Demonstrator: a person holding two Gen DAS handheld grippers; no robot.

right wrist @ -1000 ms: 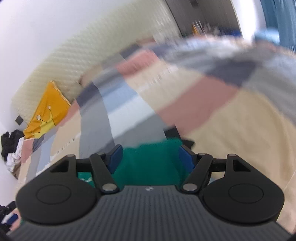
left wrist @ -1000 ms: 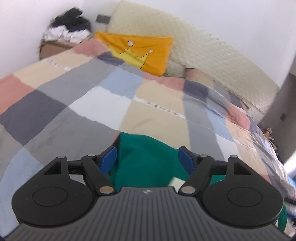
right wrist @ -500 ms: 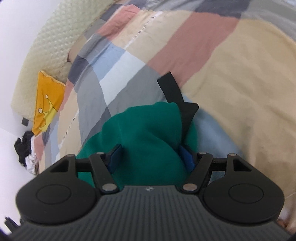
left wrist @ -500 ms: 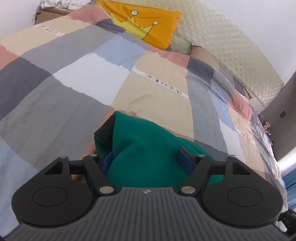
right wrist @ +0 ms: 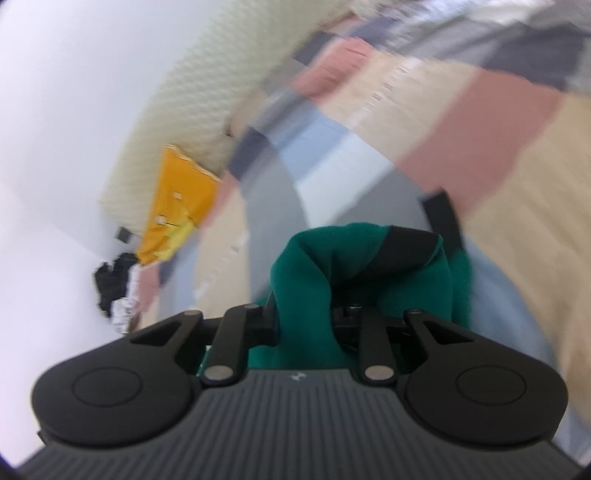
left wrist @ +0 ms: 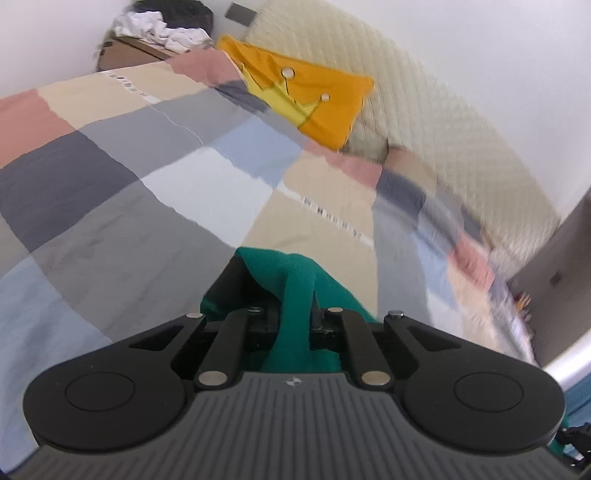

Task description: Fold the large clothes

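A green garment (left wrist: 295, 280) with black trim lies bunched on the patchwork bedspread (left wrist: 110, 206). My left gripper (left wrist: 293, 317) is shut on a fold of the green cloth, which rises between the jaws. In the right wrist view the same green garment (right wrist: 317, 266) is pinched in my right gripper (right wrist: 304, 314), also shut, with a black cuff (right wrist: 402, 247) draped over the fold and a black strap (right wrist: 443, 218) trailing behind. Both fingertip pairs are hidden in the cloth.
An orange pillow with a yellow crown (left wrist: 306, 99) leans on the quilted cream headboard (left wrist: 424, 122). A pile of black and white clothes (left wrist: 166, 26) sits on a box in the far left corner. The pillow (right wrist: 177, 206) also shows in the right wrist view.
Both grippers have closed on the green garment; their blue pads were apart earlier and are now buried in the cloth. Both views have tilted upward and blurred as the hands lift.
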